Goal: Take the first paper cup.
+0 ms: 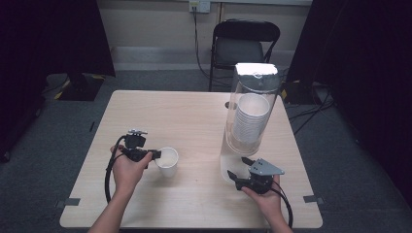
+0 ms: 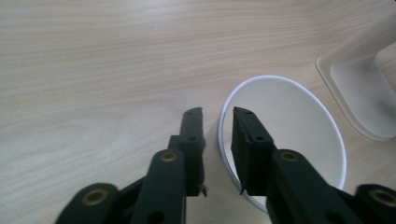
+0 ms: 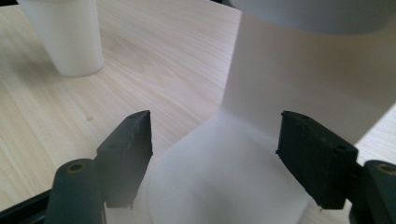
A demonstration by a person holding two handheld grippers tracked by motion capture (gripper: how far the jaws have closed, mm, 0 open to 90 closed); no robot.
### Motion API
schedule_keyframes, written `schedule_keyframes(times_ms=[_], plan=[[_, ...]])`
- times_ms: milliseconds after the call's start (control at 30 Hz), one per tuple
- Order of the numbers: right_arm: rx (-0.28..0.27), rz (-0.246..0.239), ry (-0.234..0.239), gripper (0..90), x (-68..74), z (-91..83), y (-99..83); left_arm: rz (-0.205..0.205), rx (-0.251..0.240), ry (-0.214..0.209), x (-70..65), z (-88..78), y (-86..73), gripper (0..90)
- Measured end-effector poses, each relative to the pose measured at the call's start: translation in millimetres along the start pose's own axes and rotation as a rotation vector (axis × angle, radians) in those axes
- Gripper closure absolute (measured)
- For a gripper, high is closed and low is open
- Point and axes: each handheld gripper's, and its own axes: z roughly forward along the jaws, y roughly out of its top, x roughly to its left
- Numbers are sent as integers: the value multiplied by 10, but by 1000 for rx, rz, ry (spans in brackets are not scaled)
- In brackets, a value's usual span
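Now the left claw [image 2: 217, 112] narrowly straddles the paper cup [image 2: 299, 121] rim, seemingly loosened.

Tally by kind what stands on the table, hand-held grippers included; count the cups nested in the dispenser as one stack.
Loose paper cup: 1
Cup dispenser: 1
Stack of cups inside the dispenser: 1
Grippers: 2, the left gripper with its jaws astride the loose cup's rim, the right gripper at the dispenser's base
Total: 5

Matt white paper cup [image 1: 167, 161] on pale wood-grain table [image 1: 194, 116] (smooth, slightly glossy).
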Motion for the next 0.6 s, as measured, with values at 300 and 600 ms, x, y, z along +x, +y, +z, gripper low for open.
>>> schedule_keyframes(times_ms=[300,600], plan=[[-6,31,-32,257,-96,-46,-13,52,-91,-71,17,-208,-59,496],[-21,55,-63,260,-188,-78,2,145,-145,-115,94,-499,-226,401]])
